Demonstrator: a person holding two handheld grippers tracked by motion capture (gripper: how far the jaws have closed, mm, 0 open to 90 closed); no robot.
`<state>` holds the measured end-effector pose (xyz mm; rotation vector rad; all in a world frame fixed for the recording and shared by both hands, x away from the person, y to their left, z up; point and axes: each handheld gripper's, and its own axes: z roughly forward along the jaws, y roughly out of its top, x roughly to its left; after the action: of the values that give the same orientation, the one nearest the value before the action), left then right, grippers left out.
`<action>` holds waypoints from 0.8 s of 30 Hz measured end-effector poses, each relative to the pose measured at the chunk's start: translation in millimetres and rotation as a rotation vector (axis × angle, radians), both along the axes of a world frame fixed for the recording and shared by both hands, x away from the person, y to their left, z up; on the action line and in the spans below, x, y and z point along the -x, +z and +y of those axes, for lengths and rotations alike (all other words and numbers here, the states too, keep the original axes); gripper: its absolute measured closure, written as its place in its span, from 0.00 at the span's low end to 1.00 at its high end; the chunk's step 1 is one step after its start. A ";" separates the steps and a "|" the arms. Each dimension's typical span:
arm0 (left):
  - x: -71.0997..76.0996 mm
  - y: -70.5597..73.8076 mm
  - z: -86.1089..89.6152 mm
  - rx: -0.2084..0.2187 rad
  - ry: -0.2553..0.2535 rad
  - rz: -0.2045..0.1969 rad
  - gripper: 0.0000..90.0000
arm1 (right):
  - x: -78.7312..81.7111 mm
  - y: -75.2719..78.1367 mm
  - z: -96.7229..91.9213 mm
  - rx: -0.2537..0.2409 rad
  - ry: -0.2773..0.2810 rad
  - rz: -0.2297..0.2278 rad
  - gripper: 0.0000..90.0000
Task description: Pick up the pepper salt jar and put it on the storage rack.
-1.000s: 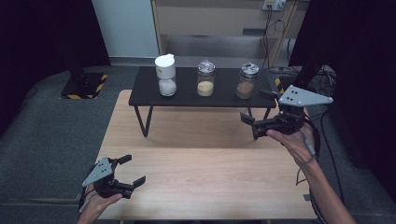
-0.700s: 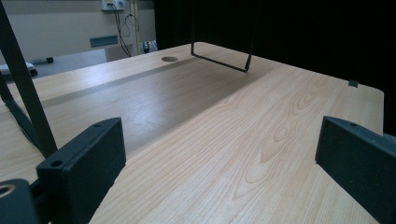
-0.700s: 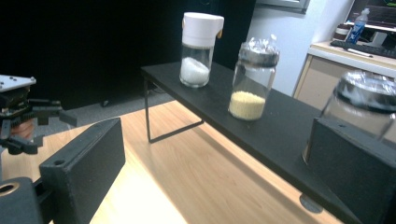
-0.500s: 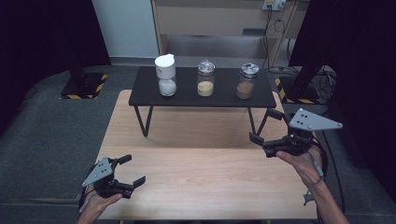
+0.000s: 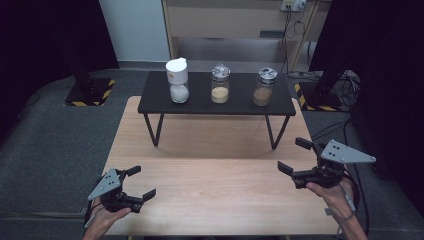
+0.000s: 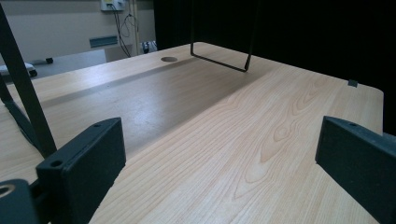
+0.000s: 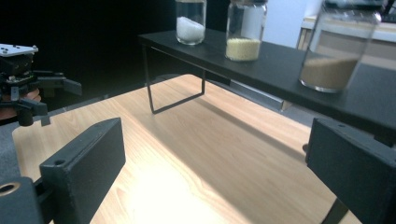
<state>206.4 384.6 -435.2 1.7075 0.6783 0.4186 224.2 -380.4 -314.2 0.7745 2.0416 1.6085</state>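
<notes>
Resting low over the near left corner of the wooden table (image 5: pixel 210 165), the left gripper (image 5: pixel 141 184) had its jaws spread wide and held nothing; in the left gripper view the two black jaws stood far apart with bare wood grain between them. The right gripper (image 5: pixel 296 157) hung above the table's right edge, held in the person's right hand (image 5: pixel 327 192), likewise released, its jaws parted with nothing in them. Both grippers were well apart from each other, one at each side of the table.

At the far end of the table stood a low black shelf (image 5: pixel 240 106) on thin wire legs. Three jars sat on it in a row: a jar of white grains (image 5: pixel 178 86) with a white lid on the left, a jar of yellow grains (image 5: pixel 219 87) in the middle, and a jar of brown grains (image 5: pixel 263 89) on the right. All three stood upright and apart from one another. In the right gripper view the brown jar was the nearest to the right gripper, though neither jaw touched it
</notes>
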 end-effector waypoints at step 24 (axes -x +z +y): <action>-0.5 0.1 -0.4 -0.004 -0.004 0.001 0.00 | 31.9 -51.9 -18.7 -0.007 -0.072 0.072 0.06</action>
<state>206.9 384.1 -435.1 1.7125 0.6756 0.4166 192.3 -399.1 -366.1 0.9097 2.0337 1.5706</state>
